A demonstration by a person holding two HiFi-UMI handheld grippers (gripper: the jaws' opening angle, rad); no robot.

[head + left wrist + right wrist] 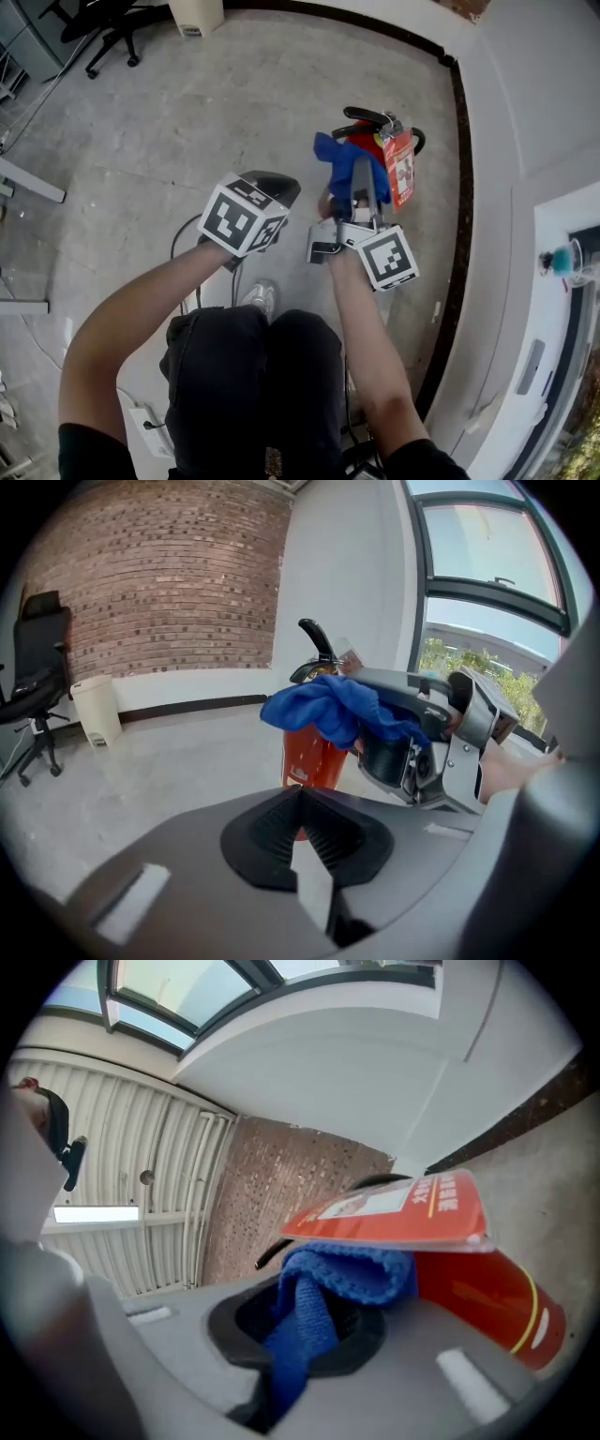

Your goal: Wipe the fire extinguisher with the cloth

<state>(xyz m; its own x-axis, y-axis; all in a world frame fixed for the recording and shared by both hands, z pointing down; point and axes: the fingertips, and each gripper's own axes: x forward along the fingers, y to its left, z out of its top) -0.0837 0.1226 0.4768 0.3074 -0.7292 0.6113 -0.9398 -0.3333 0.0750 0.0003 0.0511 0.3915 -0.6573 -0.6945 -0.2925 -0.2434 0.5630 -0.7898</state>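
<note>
A red fire extinguisher (367, 142) with a black handle and a red-and-white tag (401, 169) stands on the floor by the wall. My right gripper (359, 183) is shut on a blue cloth (339, 161), which is bunched against the extinguisher's top. In the right gripper view the cloth (328, 1283) runs out from between the jaws, under the tag (394, 1208) and beside the red cylinder (483, 1302). My left gripper (274, 190) hangs to the left, apart from the extinguisher, jaws together and holding nothing. Its own view shows the cloth (328, 710) draped over the red body (314, 758).
The wall's dark baseboard (459, 206) runs close on the right of the extinguisher. An office chair (103, 33) and a white bin (197, 14) stand far back. Cables (183, 246) and a power strip (150, 427) lie on the grey floor near the person's legs.
</note>
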